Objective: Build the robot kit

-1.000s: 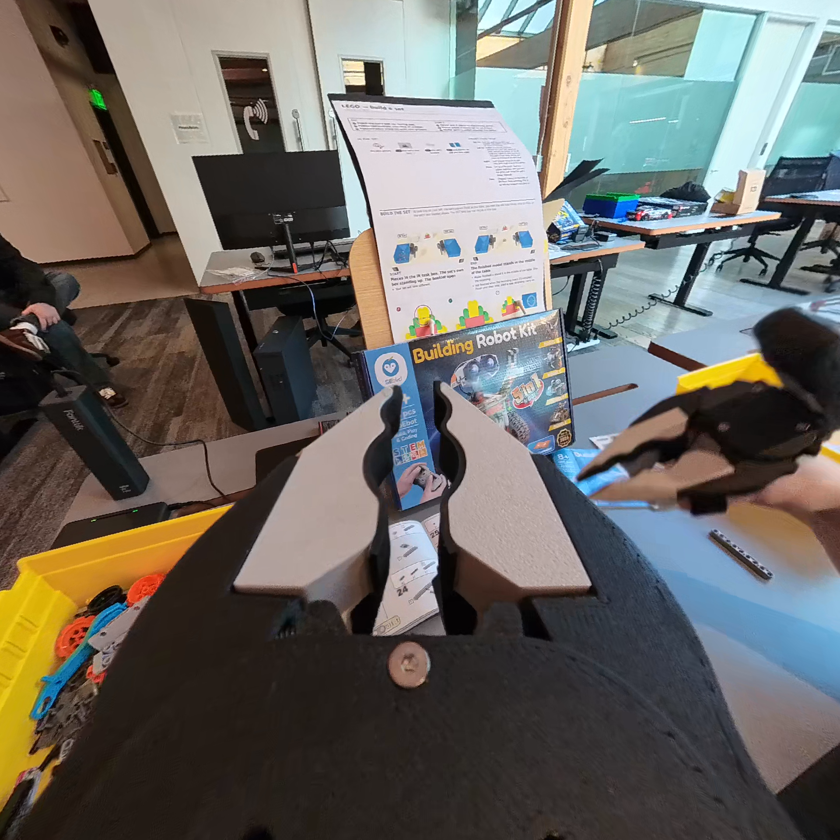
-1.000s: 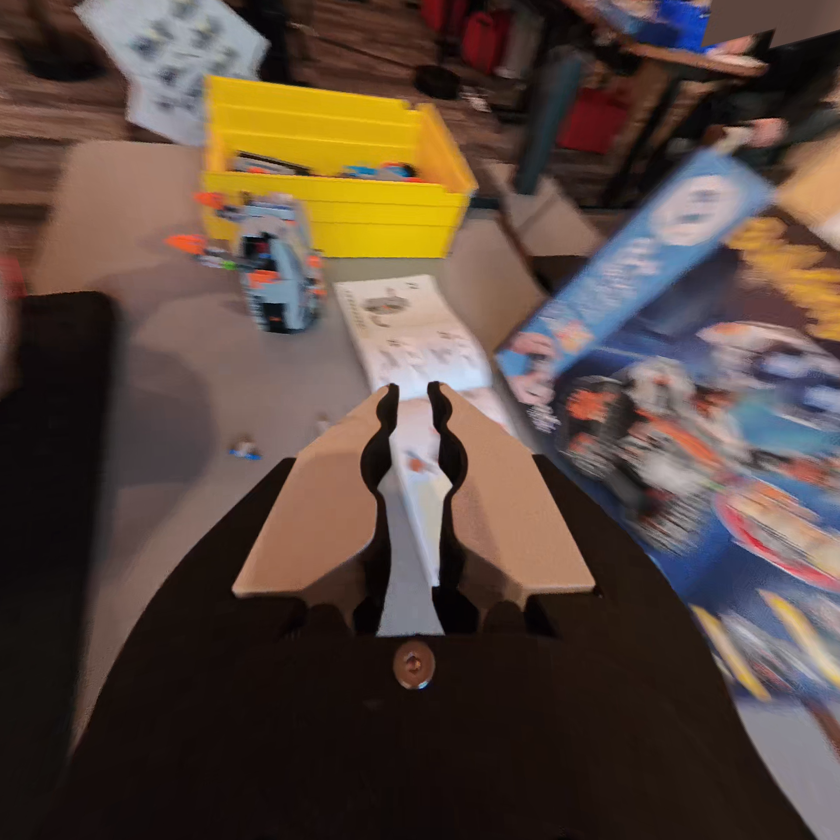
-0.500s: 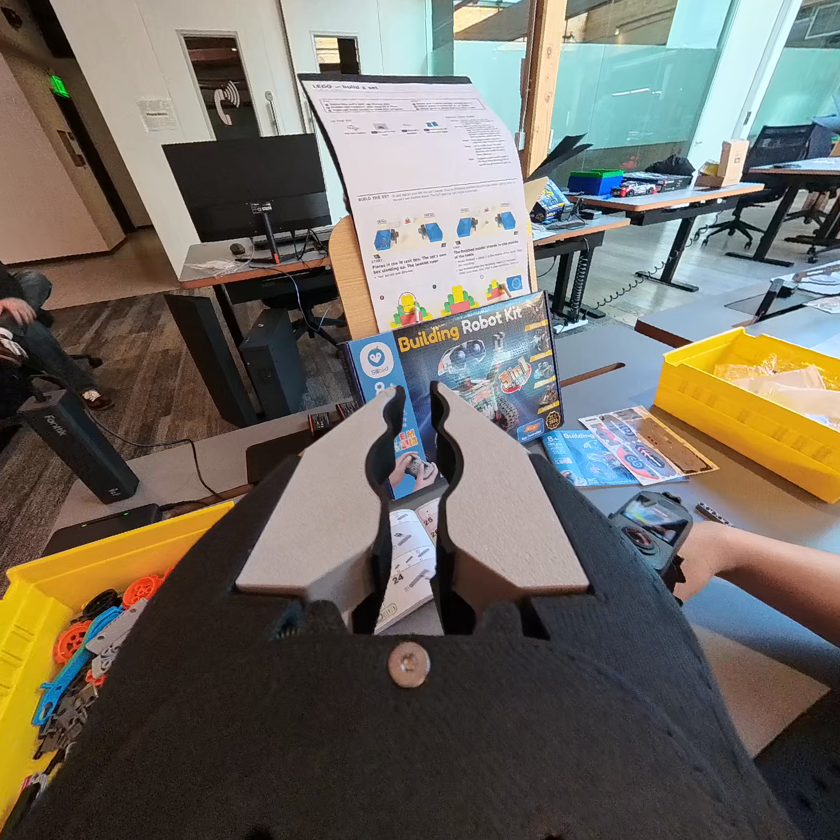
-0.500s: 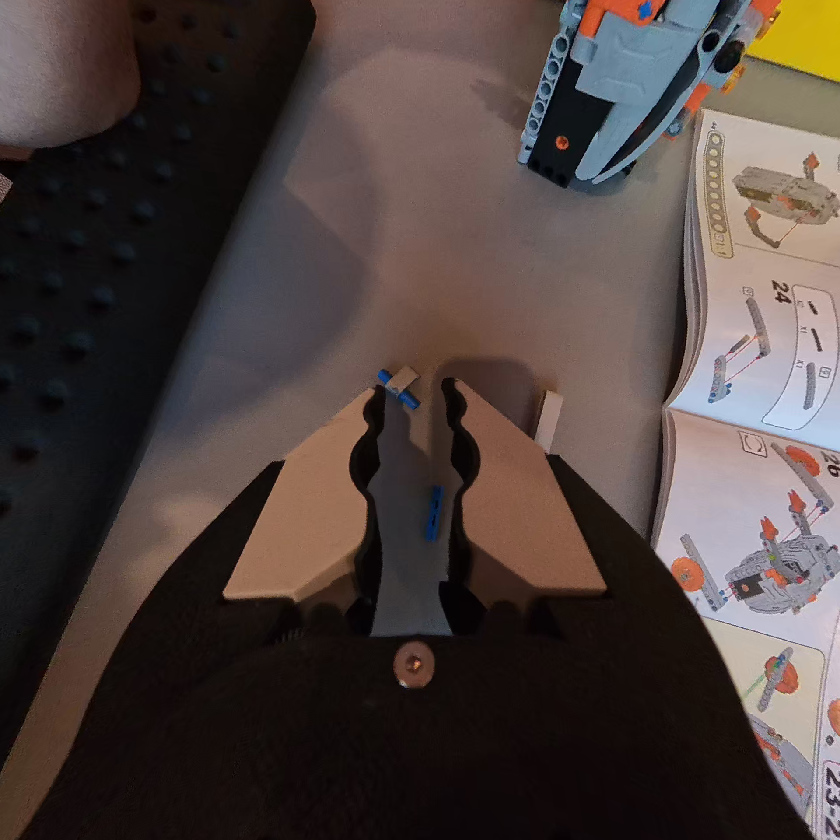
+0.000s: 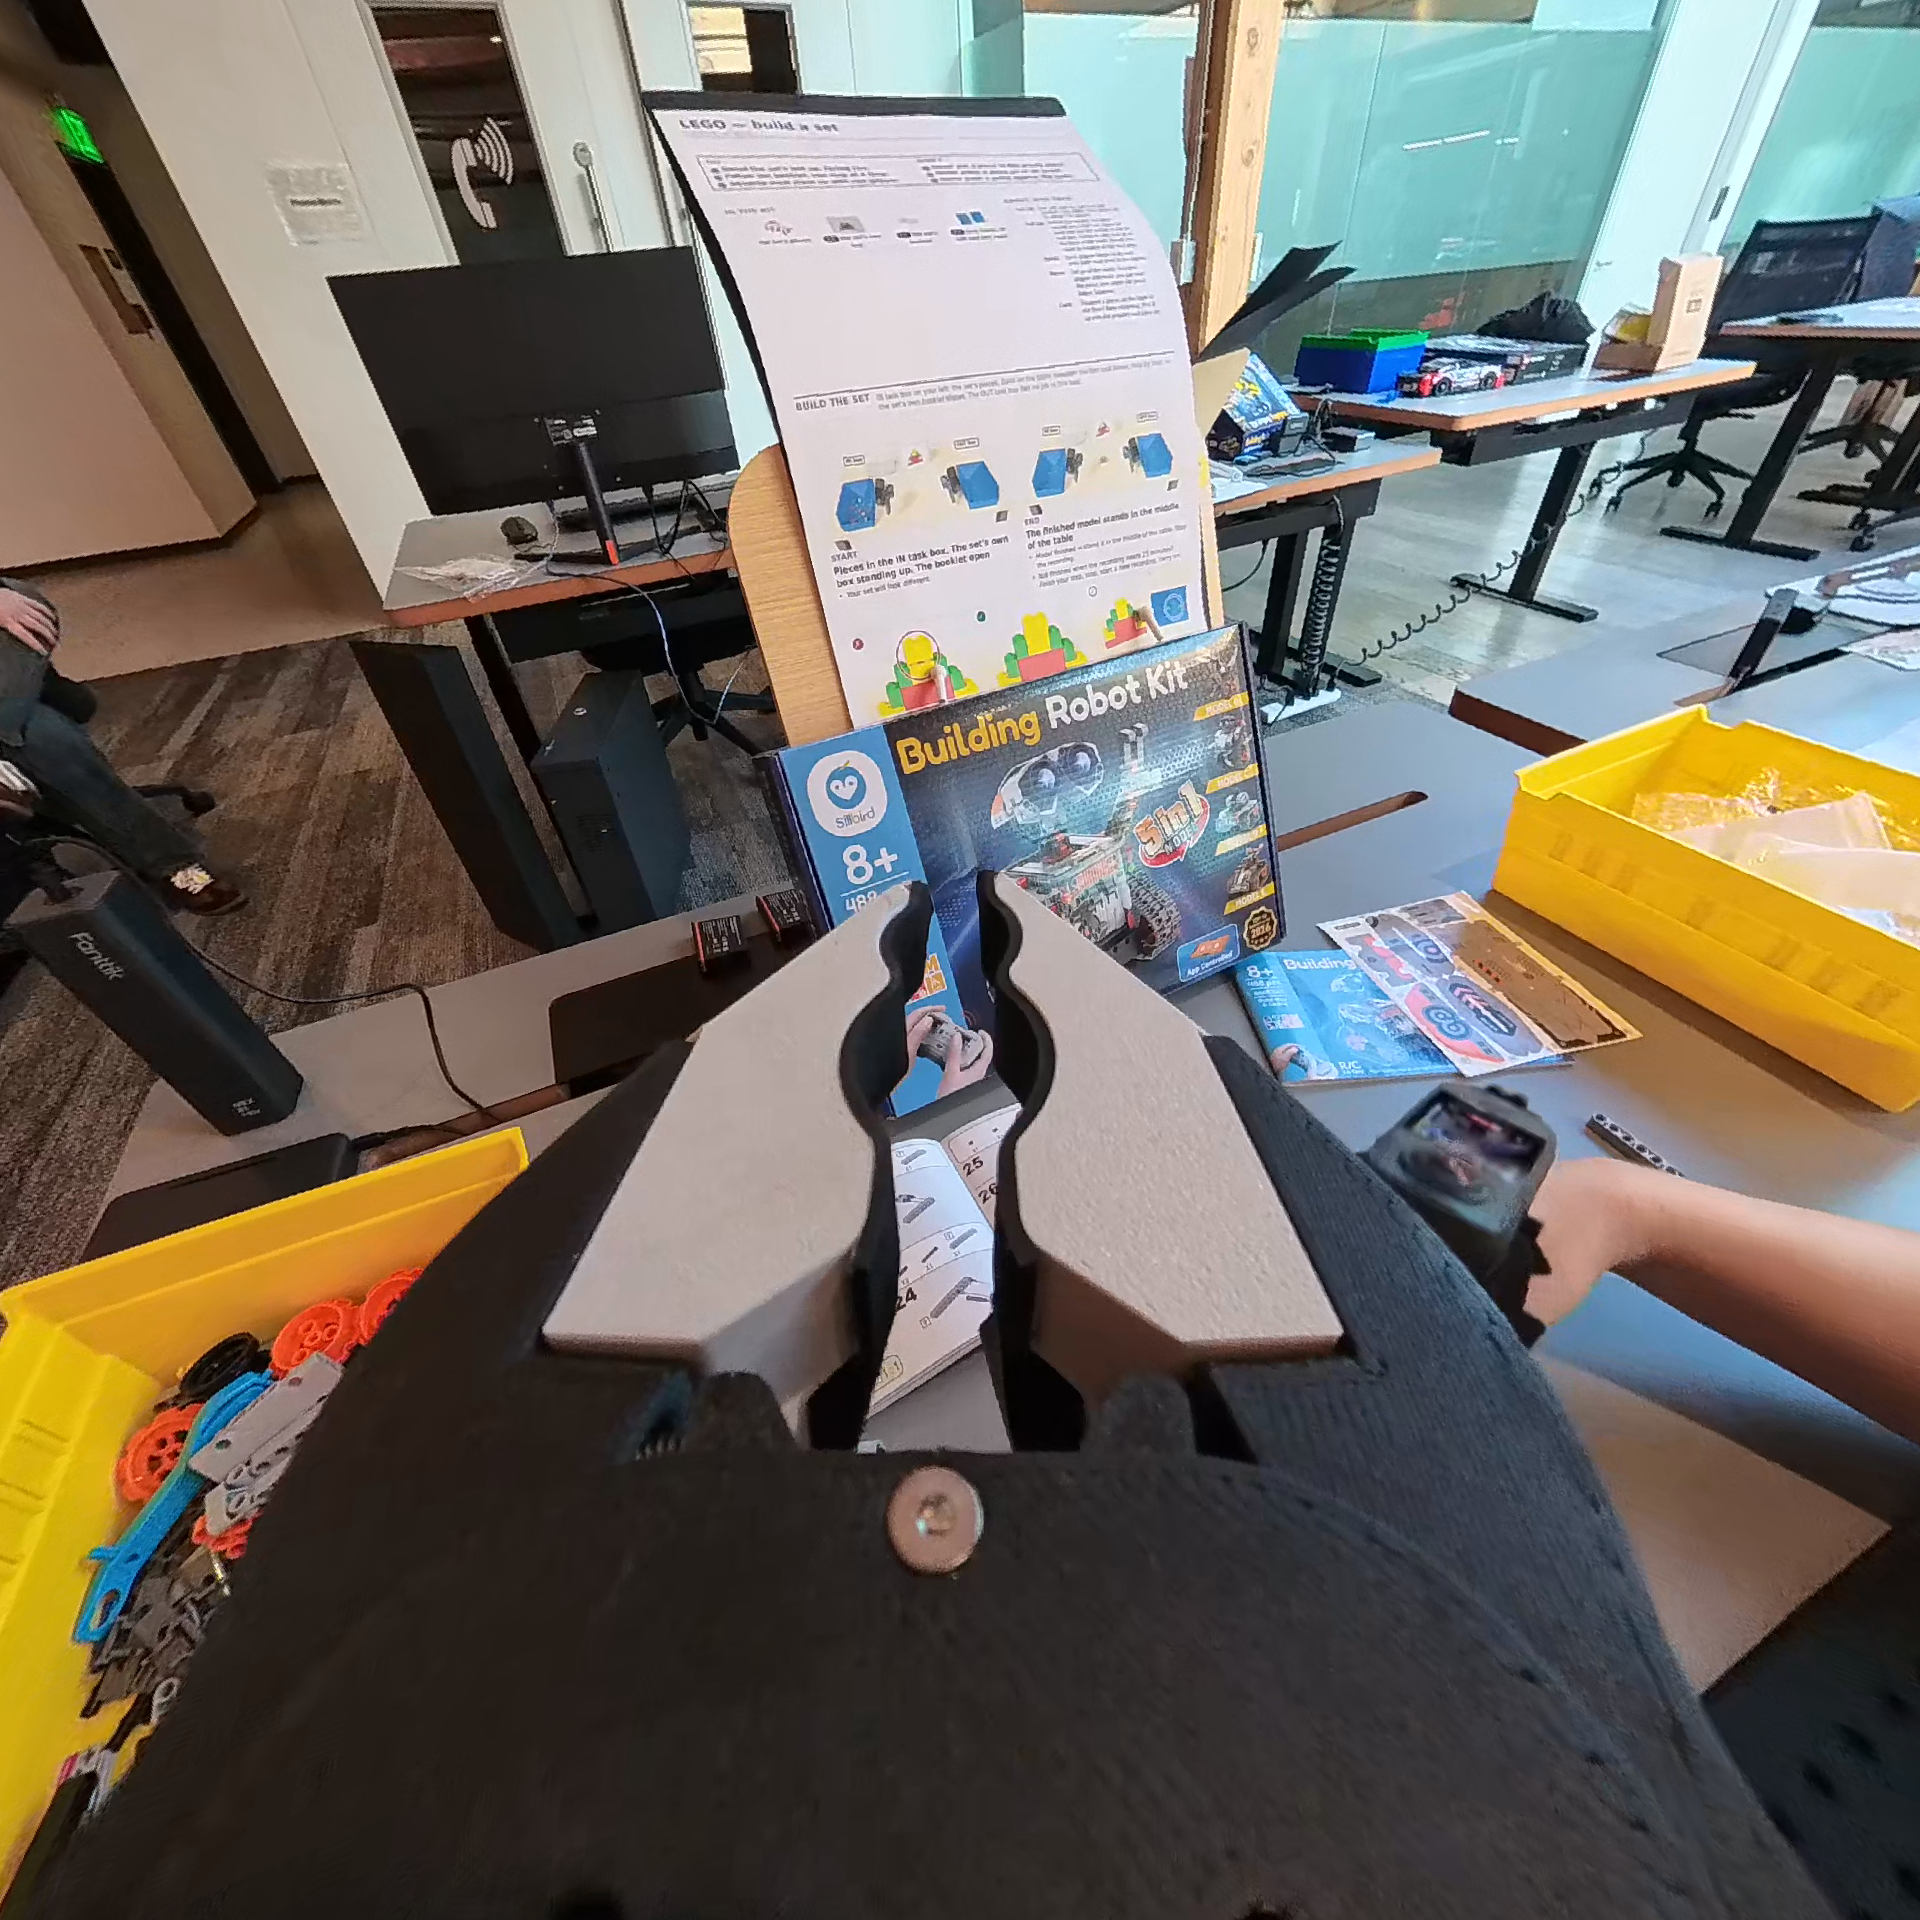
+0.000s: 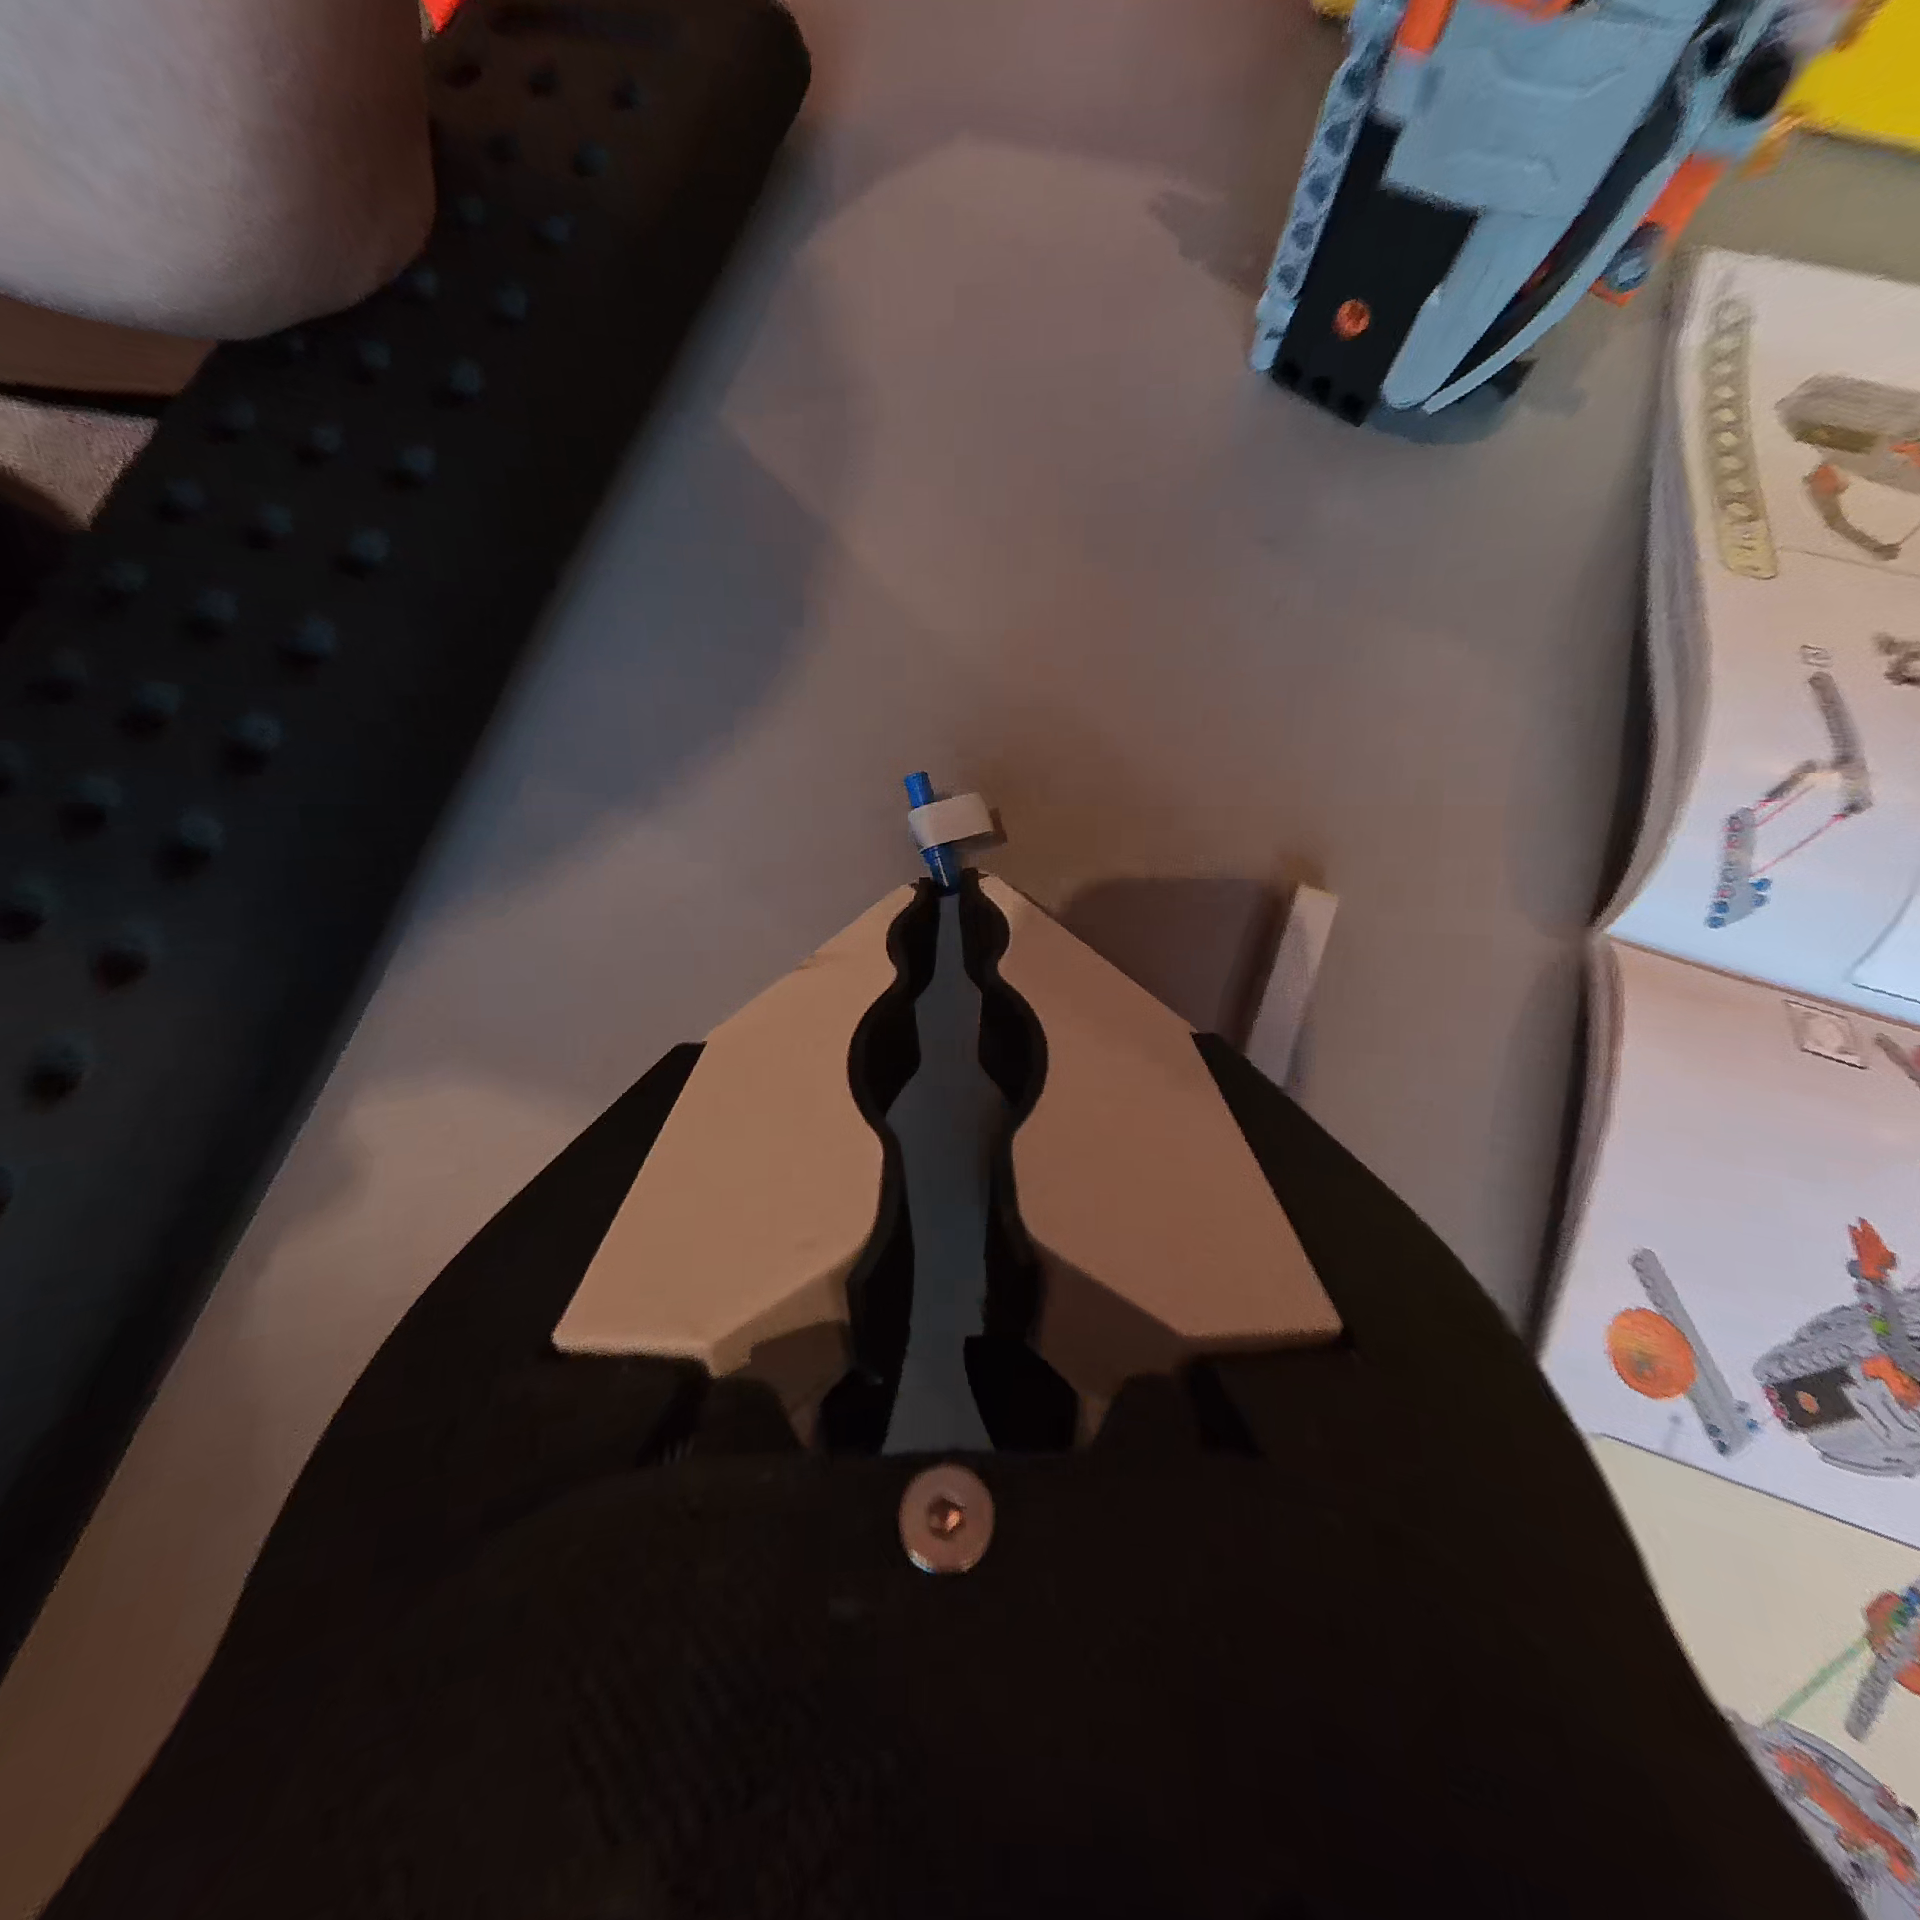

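- Left wrist view: grey table (image 5: pixel 1714 1132) with a kit box (image 5: pixel 1049 821) standing at its far side, a tall printed sheet (image 5: pixel 956 364) behind it
- yellow bin (image 5: pixel 1704 914) on the right holds clear bags; a second bin (image 5: pixel 62 1382) near left holds orange and blue parts
- open booklet (image 5: pixel 940 1236) lies on the table, seen between the fingers of the left gripper (image 5: pixel 954 896), which is slightly parted and empty
- right wrist view: grey-and-orange model (image 6: pixel 1475 197) stands far right, apart from the right gripper (image 6: pixel 943 885)
- right gripper is closed at its tips on a small blue pin (image 6: pixel 928 829) with a white collar, low over the table
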`<action>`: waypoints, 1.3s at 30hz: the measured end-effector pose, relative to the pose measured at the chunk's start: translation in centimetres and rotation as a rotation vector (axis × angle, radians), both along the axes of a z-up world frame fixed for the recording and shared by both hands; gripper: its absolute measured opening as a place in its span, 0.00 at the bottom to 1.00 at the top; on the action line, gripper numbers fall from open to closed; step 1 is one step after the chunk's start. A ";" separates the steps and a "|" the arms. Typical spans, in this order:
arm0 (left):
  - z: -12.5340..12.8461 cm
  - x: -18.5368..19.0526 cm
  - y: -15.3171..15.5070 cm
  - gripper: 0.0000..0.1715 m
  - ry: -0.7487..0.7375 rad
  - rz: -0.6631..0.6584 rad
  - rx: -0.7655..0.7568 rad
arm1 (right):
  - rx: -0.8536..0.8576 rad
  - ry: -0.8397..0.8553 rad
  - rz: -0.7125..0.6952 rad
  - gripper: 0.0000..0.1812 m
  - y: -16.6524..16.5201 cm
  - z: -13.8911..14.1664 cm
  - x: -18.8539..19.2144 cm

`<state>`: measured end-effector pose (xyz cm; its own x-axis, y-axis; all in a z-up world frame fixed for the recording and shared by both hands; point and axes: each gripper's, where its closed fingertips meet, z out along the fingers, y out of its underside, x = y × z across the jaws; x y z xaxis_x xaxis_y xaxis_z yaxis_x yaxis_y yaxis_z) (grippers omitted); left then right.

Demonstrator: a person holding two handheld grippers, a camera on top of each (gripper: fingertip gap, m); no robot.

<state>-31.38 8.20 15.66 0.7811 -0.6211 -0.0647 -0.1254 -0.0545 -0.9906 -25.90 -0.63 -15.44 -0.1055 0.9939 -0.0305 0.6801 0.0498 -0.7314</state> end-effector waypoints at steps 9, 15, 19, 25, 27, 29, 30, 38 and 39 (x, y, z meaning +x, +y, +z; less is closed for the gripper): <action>0.9 0.2 -0.9 0.04 -0.039 -0.035 0.028 | 0.239 0.376 -0.078 0.02 1.9 11.1 0.6; 1.7 2.4 -2.9 0.00 -0.117 -0.228 0.015 | 0.505 0.476 -0.105 0.02 0.9 18.2 1.8; 1.6 4.3 -4.5 0.00 -0.156 -0.381 -0.025 | 0.685 0.483 -0.136 0.02 -0.2 22.0 3.1; 1.9 6.7 -7.1 0.07 -0.227 -0.599 -0.097 | 0.894 0.499 -0.223 0.02 -0.7 26.2 5.4; 2.0 7.5 -7.9 0.10 -0.241 -0.660 -0.112 | 0.964 0.476 -0.276 0.02 -0.2 27.0 6.1; 1.7 8.3 -8.4 0.12 -0.225 -0.691 -0.128 | 1.060 0.472 -0.338 0.02 0.2 28.3 6.8; 1.5 8.6 -8.4 0.13 -0.207 -0.686 -0.134 | 1.100 0.472 -0.361 0.02 0.2 28.8 7.1; -0.5 11.1 -8.6 0.08 -0.103 -0.693 -0.176 | 1.237 0.411 -0.411 0.02 0.2 29.7 7.3; -0.5 11.1 -8.6 0.09 -0.104 -0.697 -0.177 | 1.247 0.406 -0.416 0.01 0.2 29.7 7.4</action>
<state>-20.24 -0.39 15.19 0.1963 -0.9711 0.1360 -0.0948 -0.1569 -0.9831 -18.50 -0.39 14.27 0.4170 0.2999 0.8580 0.5577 0.6610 -0.5021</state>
